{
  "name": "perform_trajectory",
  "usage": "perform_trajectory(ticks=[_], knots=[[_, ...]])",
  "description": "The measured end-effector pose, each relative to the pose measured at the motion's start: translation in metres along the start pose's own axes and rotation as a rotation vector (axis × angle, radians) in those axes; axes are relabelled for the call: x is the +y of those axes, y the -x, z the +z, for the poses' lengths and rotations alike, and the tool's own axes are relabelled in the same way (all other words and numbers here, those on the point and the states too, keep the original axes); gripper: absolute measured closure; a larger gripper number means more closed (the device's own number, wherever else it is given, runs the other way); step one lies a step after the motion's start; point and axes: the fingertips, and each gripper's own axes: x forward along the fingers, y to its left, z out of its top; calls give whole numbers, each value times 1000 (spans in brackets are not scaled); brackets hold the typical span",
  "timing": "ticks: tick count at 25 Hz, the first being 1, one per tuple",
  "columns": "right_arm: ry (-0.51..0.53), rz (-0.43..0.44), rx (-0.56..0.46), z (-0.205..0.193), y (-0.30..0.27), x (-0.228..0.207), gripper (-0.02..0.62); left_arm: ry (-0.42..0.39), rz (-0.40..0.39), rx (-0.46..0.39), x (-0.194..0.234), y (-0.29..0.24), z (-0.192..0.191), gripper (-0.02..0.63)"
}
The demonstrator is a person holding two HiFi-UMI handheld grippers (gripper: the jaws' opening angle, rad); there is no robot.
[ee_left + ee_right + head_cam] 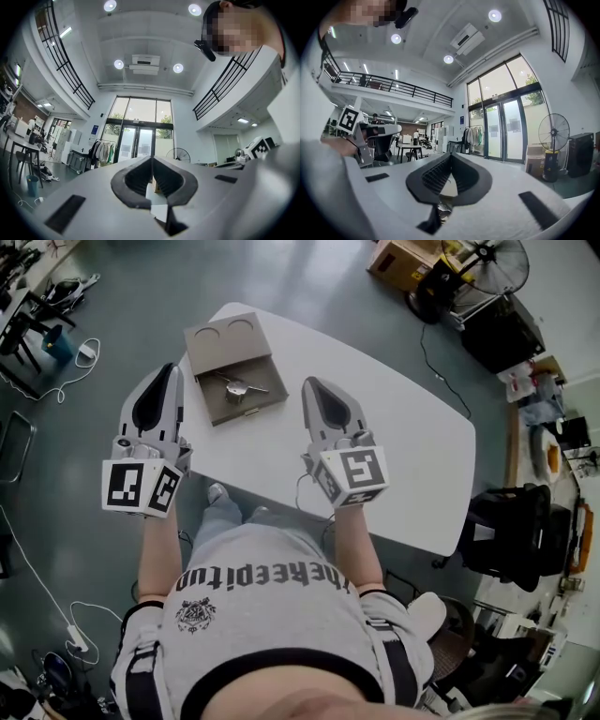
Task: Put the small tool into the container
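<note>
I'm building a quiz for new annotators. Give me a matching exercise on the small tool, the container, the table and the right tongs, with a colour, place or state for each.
Things:
1. small tool
2. container
3. table
4. right tongs

Descriptions:
A. white
B. shut, nothing between them
C. grey-brown, standing on the table
D. metallic, lying in the container

Pairs: 1-D, 2-C, 3-A, 4-B

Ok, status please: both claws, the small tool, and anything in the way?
Left claw shut, empty. Right claw shut, empty. Small tool lying inside container on white table. Nothing blocking the container.
</note>
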Motion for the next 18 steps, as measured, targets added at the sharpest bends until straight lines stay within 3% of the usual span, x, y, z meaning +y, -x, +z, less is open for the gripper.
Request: perform_trajectory(ticks=[18], knots=[[-13, -19, -97, 22, 49, -13, 595, 7, -2, -18, -39, 12, 4, 594]])
